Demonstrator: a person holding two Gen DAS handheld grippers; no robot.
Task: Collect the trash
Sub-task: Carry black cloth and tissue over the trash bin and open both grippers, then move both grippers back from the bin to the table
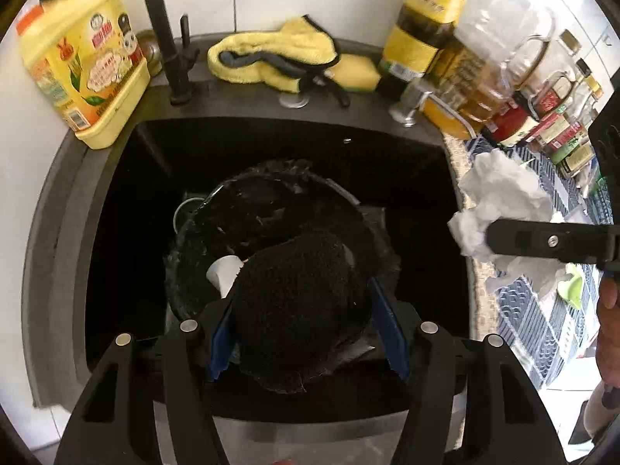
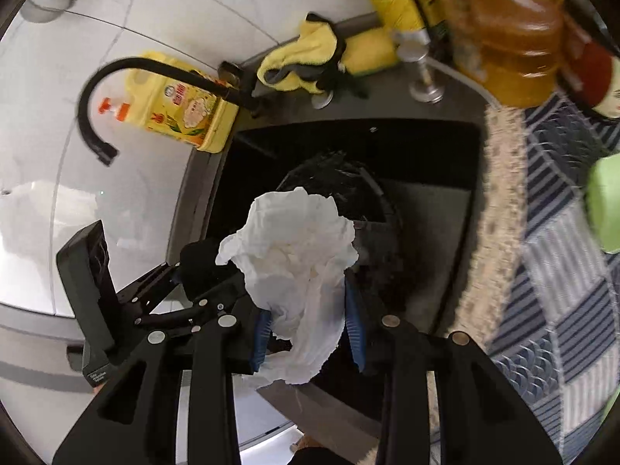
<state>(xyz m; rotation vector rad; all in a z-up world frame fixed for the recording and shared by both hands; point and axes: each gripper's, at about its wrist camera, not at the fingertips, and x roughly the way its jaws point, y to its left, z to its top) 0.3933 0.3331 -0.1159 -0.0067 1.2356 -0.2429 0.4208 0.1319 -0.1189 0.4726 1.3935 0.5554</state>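
White wall tiles are backing a dark sink (image 1: 116, 209) set in a grey counter. A bin lined with a black trash bag (image 1: 271, 209) is sitting inside the basin, with a white cup (image 1: 224, 271) lying in it.

The left gripper (image 1: 306, 310) is holding a black fibrous pad (image 1: 298, 302) between its blue-padded fingers (image 1: 387, 321), jaws spread wide by the pad, directly above the bag opening. The right gripper (image 2: 306, 329) is clamping a crumpled white tissue (image 2: 294, 248), jaws partly closed on its lower folds, over the sink's near left part.

At the far rim a yellow cloth (image 1: 271, 54), a black faucet (image 1: 162, 27) and a yellow detergent bottle (image 1: 81, 62) are standing. The basin's right edge is meeting a patterned blue mat (image 1: 542, 310) holding oil bottles (image 1: 476, 89) and jars.

The left wrist view is showing the tissue (image 1: 500, 197) at the sink's right edge, beside loose white scraps (image 1: 534, 271) on the mat; the right wrist view is hiding those. The right wrist view alone is showing the left gripper's body (image 2: 89, 294) from the side and a green object (image 2: 604, 209).
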